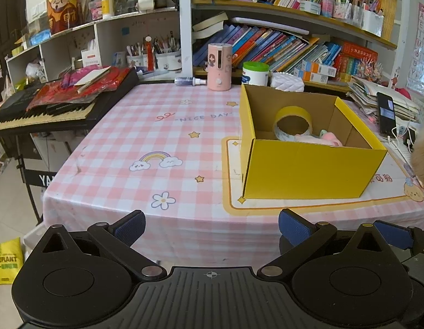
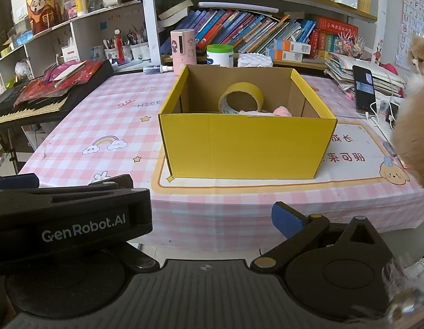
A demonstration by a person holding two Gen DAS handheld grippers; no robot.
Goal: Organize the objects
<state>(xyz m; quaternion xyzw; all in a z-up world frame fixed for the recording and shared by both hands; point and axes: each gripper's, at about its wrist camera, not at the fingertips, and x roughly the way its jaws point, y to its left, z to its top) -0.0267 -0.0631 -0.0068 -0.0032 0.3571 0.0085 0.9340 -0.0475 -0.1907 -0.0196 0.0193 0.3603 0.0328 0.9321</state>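
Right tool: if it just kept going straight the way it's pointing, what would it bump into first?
Most likely the near wall of the yellow box; the right tool, open and empty, points at it across the table edge. Depth is uncertain.

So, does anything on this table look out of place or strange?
Yes: a fluffy cat sits at the table's right edge, close beside the yellow box. Inside the box, the tape roll stands on edge.

matt cardboard box (image 2: 245,148), glossy tape roll (image 2: 240,97)
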